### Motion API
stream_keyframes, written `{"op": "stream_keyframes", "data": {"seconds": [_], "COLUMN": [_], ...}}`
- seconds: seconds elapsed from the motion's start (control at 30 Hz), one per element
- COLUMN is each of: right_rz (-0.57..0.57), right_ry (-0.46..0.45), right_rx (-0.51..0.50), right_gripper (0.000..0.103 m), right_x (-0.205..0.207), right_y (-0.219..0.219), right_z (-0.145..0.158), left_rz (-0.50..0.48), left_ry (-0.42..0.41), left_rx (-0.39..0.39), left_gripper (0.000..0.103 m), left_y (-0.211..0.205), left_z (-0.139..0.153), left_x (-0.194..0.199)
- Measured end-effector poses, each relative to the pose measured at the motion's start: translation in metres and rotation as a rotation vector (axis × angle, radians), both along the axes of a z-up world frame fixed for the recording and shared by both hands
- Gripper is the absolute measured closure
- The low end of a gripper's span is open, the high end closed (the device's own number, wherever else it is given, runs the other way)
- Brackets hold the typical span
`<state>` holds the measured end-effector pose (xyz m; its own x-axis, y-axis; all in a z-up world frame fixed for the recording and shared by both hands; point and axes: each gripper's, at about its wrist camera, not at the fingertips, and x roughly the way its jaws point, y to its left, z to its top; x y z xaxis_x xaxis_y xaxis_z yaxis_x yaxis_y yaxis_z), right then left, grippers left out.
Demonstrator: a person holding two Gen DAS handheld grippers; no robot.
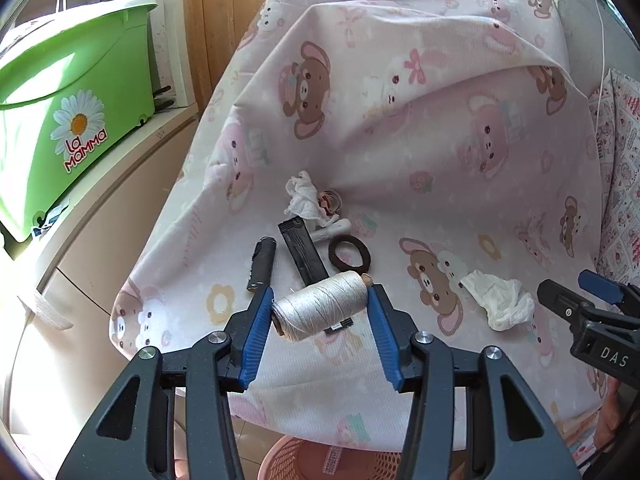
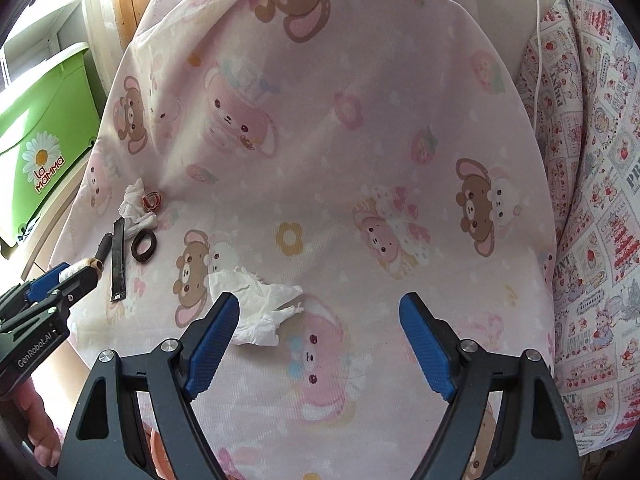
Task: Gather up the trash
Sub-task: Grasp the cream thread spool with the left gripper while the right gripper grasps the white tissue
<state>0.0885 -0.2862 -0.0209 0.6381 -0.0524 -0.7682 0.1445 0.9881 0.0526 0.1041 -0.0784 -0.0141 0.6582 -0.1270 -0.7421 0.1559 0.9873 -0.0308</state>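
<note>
My left gripper point(image 1: 320, 304) is shut on a white thread spool point(image 1: 320, 306), held just above the pink bear-print sheet point(image 1: 440, 200); it also shows at the left of the right wrist view point(image 2: 76, 272). A crumpled white tissue point(image 1: 500, 300) lies to its right, and in the right wrist view point(image 2: 260, 304) it sits just ahead of my open, empty right gripper point(image 2: 320, 308), touching the left pad. Farther back lie another tissue wad point(image 1: 304, 196), a black sachet point(image 1: 304, 254), a dark tube point(image 1: 262, 264) and a brown hair tie point(image 1: 350, 254).
A green La Mamma bin point(image 1: 76, 112) stands on a cream cabinet point(image 1: 100, 220) at left. A pink perforated basket point(image 1: 332, 460) sits on the floor below the sheet's front edge. A strawberry-print cloth point(image 2: 592, 200) lies at right.
</note>
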Motion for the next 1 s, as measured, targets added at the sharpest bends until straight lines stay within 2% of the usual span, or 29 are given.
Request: {"op": "stream_keyframes", "data": {"seconds": [0.13,0.23,0.37,0.57,0.77,0.83,0.9,0.93,1.0], "right_rz": [0.054,0.084,0.111,0.121,0.138,0.135,0.145,0.145,0.127], "right_ry": [0.011,0.036,0.066,0.067,0.083,0.076,0.074,0.072,0.043], "right_rx": [0.011,-0.009,-0.067,-0.077,-0.088,-0.096,-0.082,-0.075,-0.049], "right_gripper": [0.013,0.013,0.013,0.014,0.04,0.065,0.072,0.08,0.081], "right_x": [0.005,0.011,0.016,0.018,0.018,0.016,0.015,0.014,0.01], "right_y": [0.017,0.031,0.047,0.055,0.059,0.059,0.058,0.057,0.051], "right_z": [-0.005,-0.014,-0.025,-0.033,-0.039,-0.039,-0.037,-0.036,-0.03], "left_rz": [0.006,0.014,0.001,0.003,0.003,0.003,0.005,0.006,0.01], "left_ry": [-0.008,-0.012,0.027,0.026,0.022,0.021,0.018,0.015,0.012], "left_rx": [-0.009,0.0,-0.014,-0.005,-0.002,-0.003,-0.003,-0.004,-0.008], "left_gripper": [0.056,0.056,0.056,0.056,0.056,0.056,0.056,0.056,0.056], "left_y": [0.006,0.01,0.012,0.015,0.017,0.018,0.019,0.02,0.022], "left_z": [0.005,0.006,0.003,0.001,0.002,0.003,0.004,0.005,0.007], "left_x": [-0.002,-0.003,-0.001,-0.002,-0.003,-0.004,-0.005,-0.005,-0.006]}}
